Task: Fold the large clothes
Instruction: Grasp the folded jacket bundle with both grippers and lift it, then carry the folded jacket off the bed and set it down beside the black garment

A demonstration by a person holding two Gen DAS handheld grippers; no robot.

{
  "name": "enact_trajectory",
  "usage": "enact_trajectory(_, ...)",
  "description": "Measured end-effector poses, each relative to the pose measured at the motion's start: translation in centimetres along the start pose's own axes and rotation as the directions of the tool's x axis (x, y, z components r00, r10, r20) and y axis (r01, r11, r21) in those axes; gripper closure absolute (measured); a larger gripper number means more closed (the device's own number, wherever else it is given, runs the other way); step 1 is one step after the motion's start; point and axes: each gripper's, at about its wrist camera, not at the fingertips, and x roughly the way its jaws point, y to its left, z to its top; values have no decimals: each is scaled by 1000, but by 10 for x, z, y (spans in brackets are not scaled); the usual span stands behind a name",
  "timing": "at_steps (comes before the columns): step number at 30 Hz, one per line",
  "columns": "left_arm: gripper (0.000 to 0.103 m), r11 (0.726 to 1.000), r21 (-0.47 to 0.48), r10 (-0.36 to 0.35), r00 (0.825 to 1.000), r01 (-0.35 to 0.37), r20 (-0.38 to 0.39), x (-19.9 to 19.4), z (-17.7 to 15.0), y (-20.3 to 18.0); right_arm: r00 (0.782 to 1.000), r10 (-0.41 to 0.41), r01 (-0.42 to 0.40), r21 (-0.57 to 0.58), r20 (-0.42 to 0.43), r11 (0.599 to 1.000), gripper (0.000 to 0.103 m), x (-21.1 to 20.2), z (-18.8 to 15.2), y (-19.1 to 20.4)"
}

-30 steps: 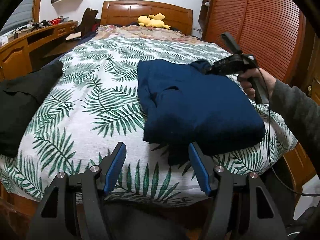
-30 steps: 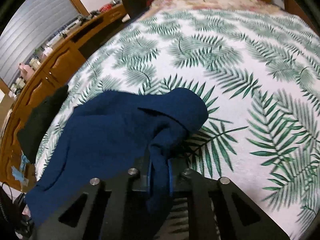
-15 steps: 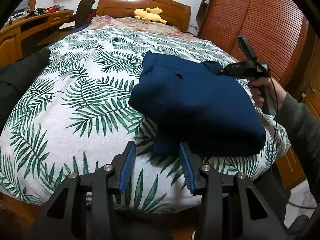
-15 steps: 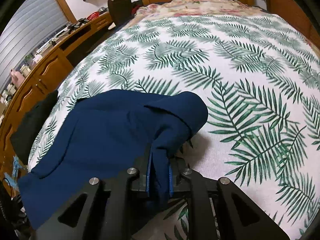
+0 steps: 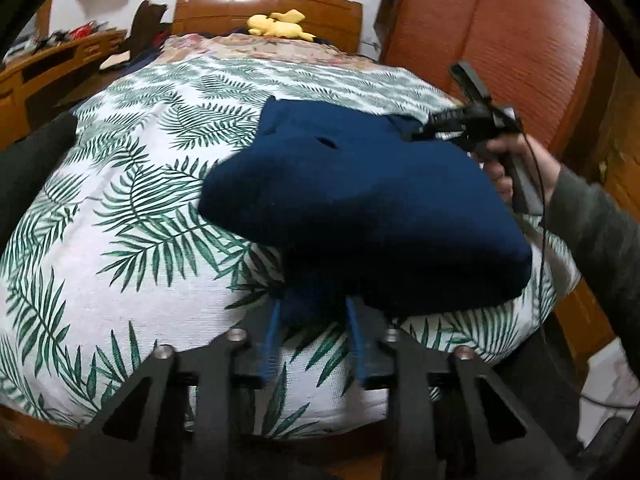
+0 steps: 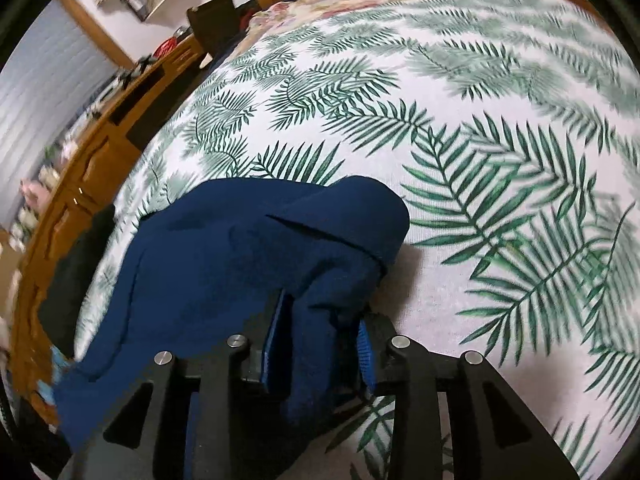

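Here the left gripper (image 5: 314, 340) stood at the bed's (image 5: 120, 264) near edge, its blue pads apart, with a hanging corner of the garment (image 5: 360, 208) between them; whether the pads already pinched the cloth could not be told through the blur. The garment, a navy bundle already doubled over, lay toward the bed's near right corner, partly raised off the cover. Farther right, the right gripper (image 6: 320, 344) was clamped on a bunched fold at the garment's far right edge, and the left view showed the person's hand (image 5: 516, 168) holding it there. Judging by this, a fold was midway, with both ends being taken up. The next move likely called for the left pads to close firmly on the corner, then both ends to travel together so the layers stayed aligned.
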Motion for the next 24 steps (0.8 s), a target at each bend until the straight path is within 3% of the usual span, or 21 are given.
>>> enact_trajectory(2,89,1000,0,-28,1000,28,6,-1,-1,0,999,41,-41,22,-6,999,81,-1,1,-1)
enact_trajectory(3,90,999,-2,-35,999,35,12,-2,-1,1,999,35,-35,17,6,999,90,-3,2,2)
enact_trajectory(4,91,999,-8,-48,999,48,26,-6,0,2,999,24,-24,-6,23,1000,92,-7,3,8)
enact_trajectory(9,94,997,-22,-66,994,69,92,-27,6,11,987,16,-2,-88,160,996,94,-35,10,47)
enact_trajectory(12,94,998,-30,-48,989,53,138,-40,10,19,981,8,24,-163,196,986,95,-45,16,80)
enact_trajectory(19,94,995,-95,23,968,1,252,-93,11,74,976,34,32,-297,213,954,95,-41,33,170)
enact_trajectory(24,94,985,-154,127,940,-81,317,-143,8,127,977,72,21,-423,203,906,95,-20,50,266)
